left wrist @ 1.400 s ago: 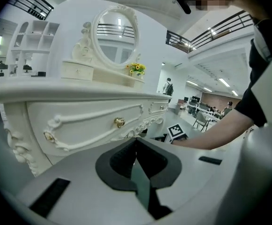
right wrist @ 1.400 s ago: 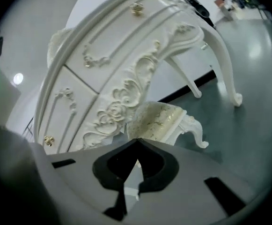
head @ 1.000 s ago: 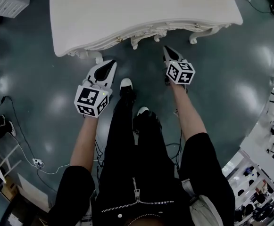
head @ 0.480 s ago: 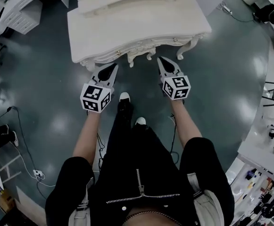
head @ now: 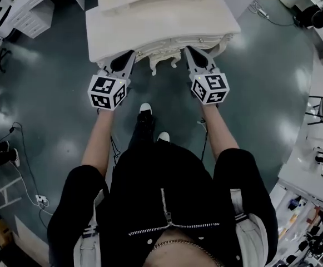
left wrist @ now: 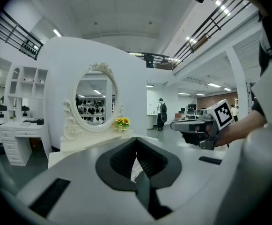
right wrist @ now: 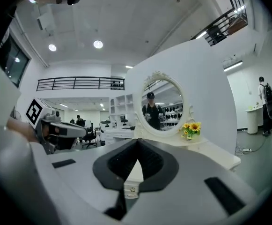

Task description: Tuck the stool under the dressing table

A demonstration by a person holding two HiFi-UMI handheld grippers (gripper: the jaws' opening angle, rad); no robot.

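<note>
The white dressing table (head: pixel 155 21) stands ahead of me, with an oval mirror (left wrist: pixel 96 97) and yellow flowers (right wrist: pixel 191 128) on top. No stool shows in any view. My left gripper (head: pixel 132 53) is held level at the table's front left edge, jaws together and empty. My right gripper (head: pixel 188 49) hangs at the front right edge, also shut with nothing in it. Each gripper view looks over the tabletop (left wrist: pixel 93 146) toward the mirror (right wrist: pixel 163 104). The other gripper shows at the side of each gripper view.
The person's feet (head: pixel 145 109) stand on the dark glossy floor just short of the table. White desks (head: pixel 22 4) stand at the upper left, cables (head: pixel 39 199) trail at the lower left, and a chair (head: pixel 322 104) and shelves line the right side.
Both grippers have risen from near the floor by the table's legs up to the height of the tabletop edge. Their jaws stayed shut.
</note>
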